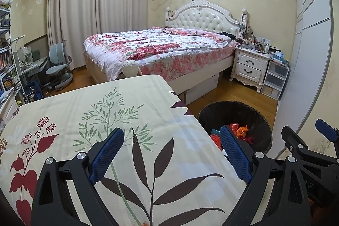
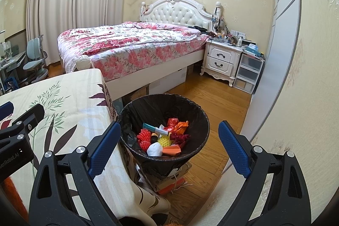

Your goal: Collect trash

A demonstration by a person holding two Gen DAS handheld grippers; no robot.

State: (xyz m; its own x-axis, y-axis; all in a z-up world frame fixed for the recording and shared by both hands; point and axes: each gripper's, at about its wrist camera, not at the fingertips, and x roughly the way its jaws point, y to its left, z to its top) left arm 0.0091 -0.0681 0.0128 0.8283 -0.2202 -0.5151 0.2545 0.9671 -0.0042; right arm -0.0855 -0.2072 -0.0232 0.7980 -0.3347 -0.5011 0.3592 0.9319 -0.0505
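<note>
Two open claws, round black-lined bin (image 2: 163, 120)

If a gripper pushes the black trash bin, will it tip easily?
Probably. The trash bin narrows downward and seems perched on a box, so its footing looks small. Its contents look like light paper and foam, adding little weight.

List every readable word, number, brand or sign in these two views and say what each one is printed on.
"...enRobot.AI", start cut off: white print on the body of the left hand-held gripper, right wrist view.
"5", with an unclear mark before it: faint print on the body of the right hand-held gripper, left wrist view.
Tube in the trash bin: print too small to read.
Bedside table clutter and shelf books: too blurred.
</note>
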